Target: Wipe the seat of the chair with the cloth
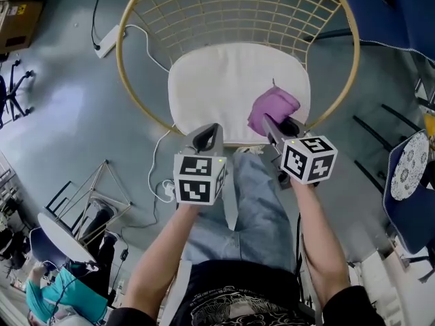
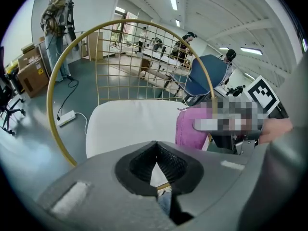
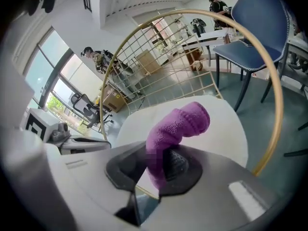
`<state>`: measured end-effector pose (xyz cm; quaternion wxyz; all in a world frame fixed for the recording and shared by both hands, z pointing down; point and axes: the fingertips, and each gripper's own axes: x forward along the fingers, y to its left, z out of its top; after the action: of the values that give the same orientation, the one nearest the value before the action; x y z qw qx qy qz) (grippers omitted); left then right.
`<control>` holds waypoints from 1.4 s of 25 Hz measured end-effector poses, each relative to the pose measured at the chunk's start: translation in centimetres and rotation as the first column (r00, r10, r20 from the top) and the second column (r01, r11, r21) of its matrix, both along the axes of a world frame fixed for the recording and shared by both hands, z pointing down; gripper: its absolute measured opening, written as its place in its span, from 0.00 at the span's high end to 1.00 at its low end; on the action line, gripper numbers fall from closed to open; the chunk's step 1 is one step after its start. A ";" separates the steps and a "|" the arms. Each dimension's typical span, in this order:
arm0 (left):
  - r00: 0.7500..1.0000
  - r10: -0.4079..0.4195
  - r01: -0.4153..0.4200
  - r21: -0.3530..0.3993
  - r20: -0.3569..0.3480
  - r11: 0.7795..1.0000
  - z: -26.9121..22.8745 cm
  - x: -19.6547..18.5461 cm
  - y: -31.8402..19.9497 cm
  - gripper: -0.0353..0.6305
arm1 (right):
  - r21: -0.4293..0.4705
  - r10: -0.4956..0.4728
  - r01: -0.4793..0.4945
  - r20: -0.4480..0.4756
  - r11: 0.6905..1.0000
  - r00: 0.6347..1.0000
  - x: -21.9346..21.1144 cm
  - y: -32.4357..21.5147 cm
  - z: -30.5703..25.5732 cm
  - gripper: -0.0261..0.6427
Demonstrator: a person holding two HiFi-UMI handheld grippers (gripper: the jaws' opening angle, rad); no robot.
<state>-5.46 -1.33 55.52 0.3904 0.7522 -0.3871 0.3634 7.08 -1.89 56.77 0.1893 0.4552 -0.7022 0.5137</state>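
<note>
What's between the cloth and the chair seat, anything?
Nothing visible. The right hand-held gripper holds the purple cloth over the front right of the white seat, which is otherwise bare. The left hand-held gripper, shut and empty, is near the seat's front edge, left of the cloth.

The cloth (image 1: 272,107) is purple. The seat (image 1: 224,80) is white, set in a gold wire-grid chair back (image 1: 231,12). The floor (image 1: 81,114) is blue-grey. The left tool (image 1: 206,138) and the right tool (image 1: 273,123) are grey with black ribbed pads. Their marker cubes (image 1: 198,180) are patterned in black-and-white squares.
</note>
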 end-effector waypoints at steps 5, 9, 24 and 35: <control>1.000 -0.016 0.016 -0.014 0.015 1.000 0.3 -4.3 -0.6 0.95 | 0.012 -0.072 0.072 0.071 0.997 0.995 -7.1 -1.6 -0.4 0.87; 1.000 -0.016 0.017 -0.017 0.025 1.000 0.4 -7.1 -1.2 0.95 | 0.024 -0.122 0.120 0.126 0.992 0.984 -12.5 -2.4 -0.8 0.87; 1.000 0.023 -0.022 -0.021 0.018 1.000 0.6 -14.3 -2.7 0.95 | -0.023 -0.135 0.142 0.185 0.990 0.973 -23.1 -2.4 1.4 0.87; 0.999 0.040 -0.040 -0.028 -0.005 0.999 1.1 -11.5 -1.5 0.95 | -0.057 -0.108 0.118 0.152 0.991 0.982 -19.6 -0.3 2.5 0.87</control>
<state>-16.97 -2.82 56.64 0.3944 0.7550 -0.3660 0.3747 -12.56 -2.15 59.27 0.1802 0.3684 -0.7218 0.5575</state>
